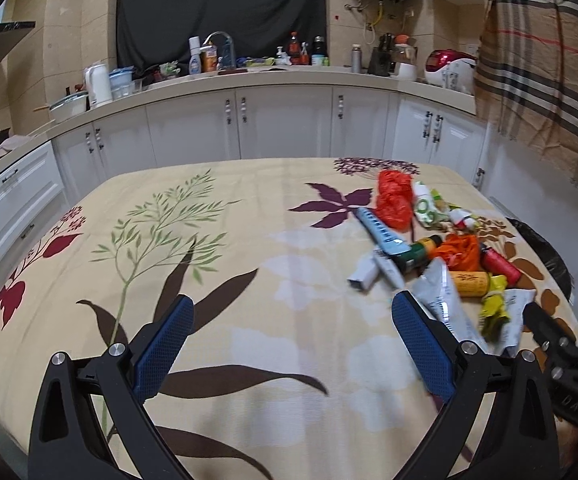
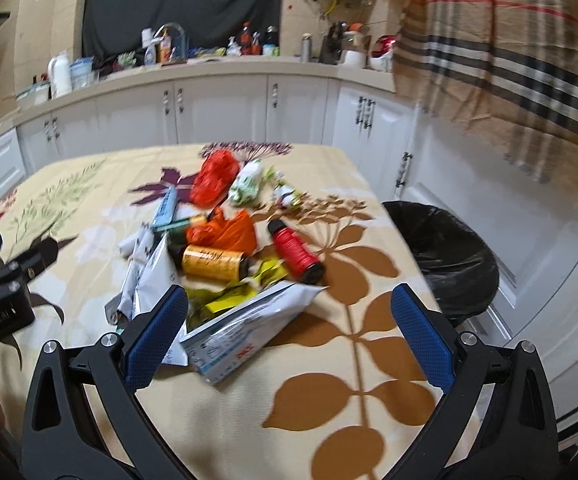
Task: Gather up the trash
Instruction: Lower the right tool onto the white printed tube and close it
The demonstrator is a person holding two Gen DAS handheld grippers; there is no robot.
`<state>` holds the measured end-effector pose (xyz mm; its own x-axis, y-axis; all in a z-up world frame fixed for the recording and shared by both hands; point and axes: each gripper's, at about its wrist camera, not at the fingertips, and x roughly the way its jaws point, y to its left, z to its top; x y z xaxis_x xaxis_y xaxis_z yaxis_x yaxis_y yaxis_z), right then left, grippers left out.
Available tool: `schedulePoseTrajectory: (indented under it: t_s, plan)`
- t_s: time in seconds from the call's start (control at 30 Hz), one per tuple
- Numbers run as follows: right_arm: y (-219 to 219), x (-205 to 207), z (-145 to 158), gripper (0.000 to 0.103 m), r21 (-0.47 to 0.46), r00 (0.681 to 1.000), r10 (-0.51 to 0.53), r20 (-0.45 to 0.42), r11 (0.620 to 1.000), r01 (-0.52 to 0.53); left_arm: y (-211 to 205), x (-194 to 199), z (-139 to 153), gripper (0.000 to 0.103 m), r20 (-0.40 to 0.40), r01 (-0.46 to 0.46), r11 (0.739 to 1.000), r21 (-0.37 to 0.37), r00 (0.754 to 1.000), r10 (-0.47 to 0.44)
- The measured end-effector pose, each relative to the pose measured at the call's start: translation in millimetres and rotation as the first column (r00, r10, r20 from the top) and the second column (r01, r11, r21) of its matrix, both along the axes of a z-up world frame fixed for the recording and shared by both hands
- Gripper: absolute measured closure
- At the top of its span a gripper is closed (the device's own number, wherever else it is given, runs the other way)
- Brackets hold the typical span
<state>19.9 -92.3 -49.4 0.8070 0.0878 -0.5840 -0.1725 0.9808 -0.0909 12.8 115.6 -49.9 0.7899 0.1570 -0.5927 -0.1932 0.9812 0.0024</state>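
Floral tablecloth (image 2: 329, 360), trash pile (image 2: 225, 248) just beyond the spread, empty right claw (image 2: 289, 312); left claw (image 1: 293, 320) likewise agape.

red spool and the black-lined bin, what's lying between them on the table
Nothing: in the right wrist view only bare tablecloth with its brown leaf print runs from the red spool to the table edge, where the black-lined bin stands.

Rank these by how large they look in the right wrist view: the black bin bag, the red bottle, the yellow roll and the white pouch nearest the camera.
1. black bin bag
2. white pouch, though its nearness to the camera inflates it
3 and 4. yellow roll and red bottle look alike in size; no ranking between them.
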Motion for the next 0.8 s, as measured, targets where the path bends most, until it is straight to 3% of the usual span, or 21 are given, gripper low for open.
schedulePoseTrajectory:
  t_s: [0.2,0.27,0.4,0.47,0.6,0.77,0.8]
  plan:
    - [0,5,-13,0.009,-0.036,0.999,-0.009,-0.049,0.999,0.007,6,1,-3,0.007,-0.007,-0.004,1.000,-0.014,1.000,0.004]
    - [-4,6,-15,0.021,-0.035,0.998,-0.016,-0.062,0.999,0.014,5,3,-4,0.007,-0.009,0.002,1.000,-0.017,1.000,-0.002]
    - [-14,9,-18,0.029,-0.029,0.996,-0.034,-0.084,0.999,0.032,0,5,-5,0.007,-0.015,0.019,1.000,-0.021,1.000,-0.020]
    - [-18,9,-18,0.039,-0.022,0.995,-0.036,-0.089,0.999,0.034,-4,6,-5,0.007,-0.016,0.026,0.999,-0.022,1.000,-0.026]
    - [-24,11,-20,0.050,-0.011,0.994,-0.038,-0.101,0.999,0.038,-10,6,-6,0.007,-0.020,0.041,0.999,-0.024,0.999,-0.041]
    - [-29,12,-22,0.077,0.014,0.993,-0.014,-0.116,1.000,0.016,-18,7,-8,0.007,-0.030,0.057,0.998,-0.026,0.998,-0.058]
    - [-29,12,-23,0.077,0.017,0.993,-0.007,-0.118,1.000,0.009,-20,7,-9,0.007,-0.031,0.059,0.998,-0.027,0.998,-0.060]
